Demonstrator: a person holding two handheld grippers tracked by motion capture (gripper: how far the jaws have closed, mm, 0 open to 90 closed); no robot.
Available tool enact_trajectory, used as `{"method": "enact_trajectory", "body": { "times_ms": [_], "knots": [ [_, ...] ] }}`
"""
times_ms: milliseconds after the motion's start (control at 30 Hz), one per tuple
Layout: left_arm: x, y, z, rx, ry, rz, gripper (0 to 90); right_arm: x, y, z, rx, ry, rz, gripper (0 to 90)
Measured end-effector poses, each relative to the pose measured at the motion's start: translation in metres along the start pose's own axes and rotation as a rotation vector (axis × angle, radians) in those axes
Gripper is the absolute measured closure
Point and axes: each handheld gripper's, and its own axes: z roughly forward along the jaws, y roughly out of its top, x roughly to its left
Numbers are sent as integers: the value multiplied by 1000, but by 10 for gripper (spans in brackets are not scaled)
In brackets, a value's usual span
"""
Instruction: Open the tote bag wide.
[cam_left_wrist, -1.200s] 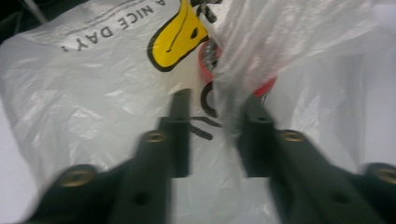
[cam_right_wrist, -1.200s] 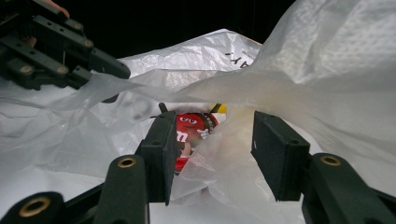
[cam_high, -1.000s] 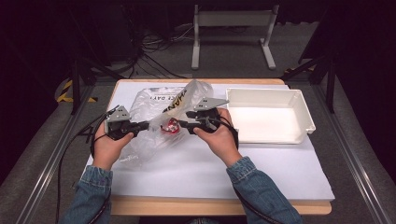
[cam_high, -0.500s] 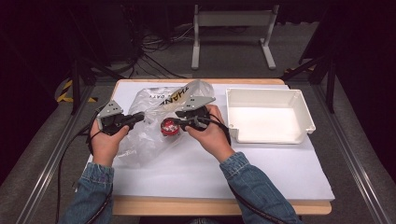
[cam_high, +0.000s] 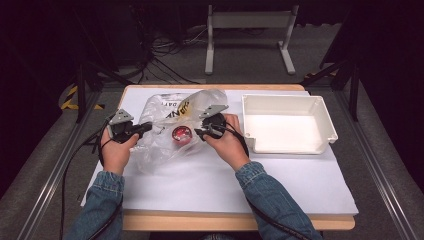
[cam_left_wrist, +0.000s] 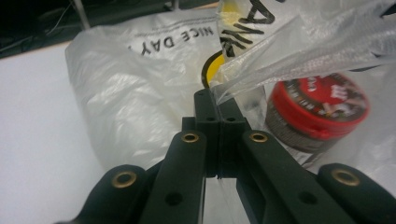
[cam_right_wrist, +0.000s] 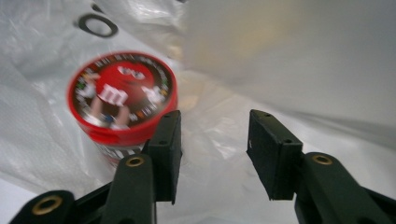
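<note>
A clear plastic bag (cam_high: 160, 145) printed with black letters lies on the white-covered table. Inside it stands a small tub with a red lid (cam_high: 181, 134). My left gripper (cam_high: 147, 127) is at the bag's left side, shut on a fold of the bag's edge (cam_left_wrist: 243, 79), with the tub (cam_left_wrist: 317, 112) just beyond to its right. My right gripper (cam_high: 198, 133) reaches into the bag from the right. Its jaws have just been opening, and only bag film lies between them. The tub (cam_right_wrist: 122, 95) sits outside the left jaw of the right gripper (cam_right_wrist: 215, 135).
A white rectangular tray (cam_high: 325, 117) stands on the table's right half, a short way from my right hand. White sheet (cam_high: 225, 185) covers the table toward the front edge. Cables trail off the left edge from the left gripper.
Both hands have sunk a little toward the table, taking the bag's raised edge down with them. The tub has stayed in place inside the bag.
</note>
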Motion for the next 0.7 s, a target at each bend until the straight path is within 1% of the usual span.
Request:
{"method": "enact_trajectory", "body": {
  "times_ms": [133,200,233,333,467,500,667,700],
  "knots": [
    [7,-7,6,26,17,-21,900,-4,-8,6,36,-15,-2,512],
    [9,-9,8,35,23,-19,900,-6,-12,8,56,-23,-4,509],
    [10,-11,10,42,26,-29,900,-7,-14,9,60,-26,3,506],
    [14,-14,12,60,36,-35,900,-10,-20,13,86,-30,4,505],
    [20,-20,16,84,50,-53,900,-13,-28,16,112,-37,15,505],
    [21,-21,17,90,55,-49,900,-13,-29,17,112,-35,24,505],
    [24,-27,21,123,66,-66,900,-19,-37,18,135,-37,37,505],
    [25,-28,21,131,73,-61,900,-21,-40,18,140,-36,40,505]
  ]
}}
